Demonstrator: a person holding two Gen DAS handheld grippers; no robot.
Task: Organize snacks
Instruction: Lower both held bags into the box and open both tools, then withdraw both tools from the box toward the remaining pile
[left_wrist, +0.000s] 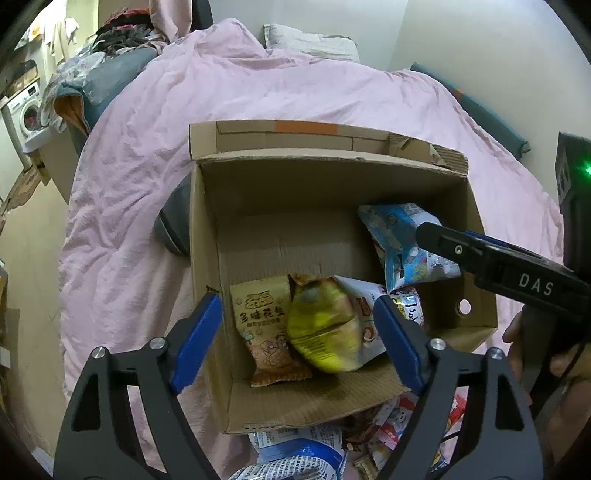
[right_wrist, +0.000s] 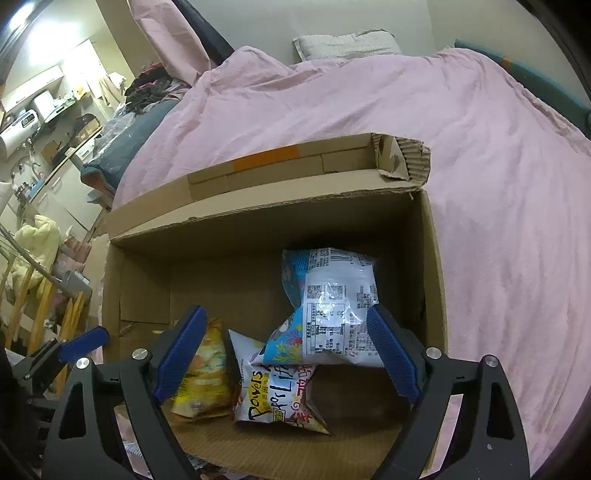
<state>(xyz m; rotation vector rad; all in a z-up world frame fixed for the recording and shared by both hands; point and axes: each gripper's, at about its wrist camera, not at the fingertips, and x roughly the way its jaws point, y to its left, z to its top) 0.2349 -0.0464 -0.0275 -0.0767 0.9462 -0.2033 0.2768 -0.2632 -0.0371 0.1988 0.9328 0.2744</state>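
Left wrist view: left hand-held gripper (left_wrist: 301, 332) released, blue ribbed pads spread over the corrugated cardboard box (left_wrist: 207, 236) mid-frame on the wrinkled pink duvet (left_wrist: 258, 92). Glossy yellow pouch (left_wrist: 323, 332) lies blurred between the pads, kraft-paper peanut packet (left_wrist: 264, 325) beside it.

Right wrist view: right hand-held gripper (right_wrist: 286, 354) released, crinkled blue-white foil bag (right_wrist: 328, 314) loose between the pads, atop a white "Powers" bag (right_wrist: 273, 402).

Left gripper (left_wrist: 301, 339), right gripper (right_wrist: 286, 354): jaws apart.
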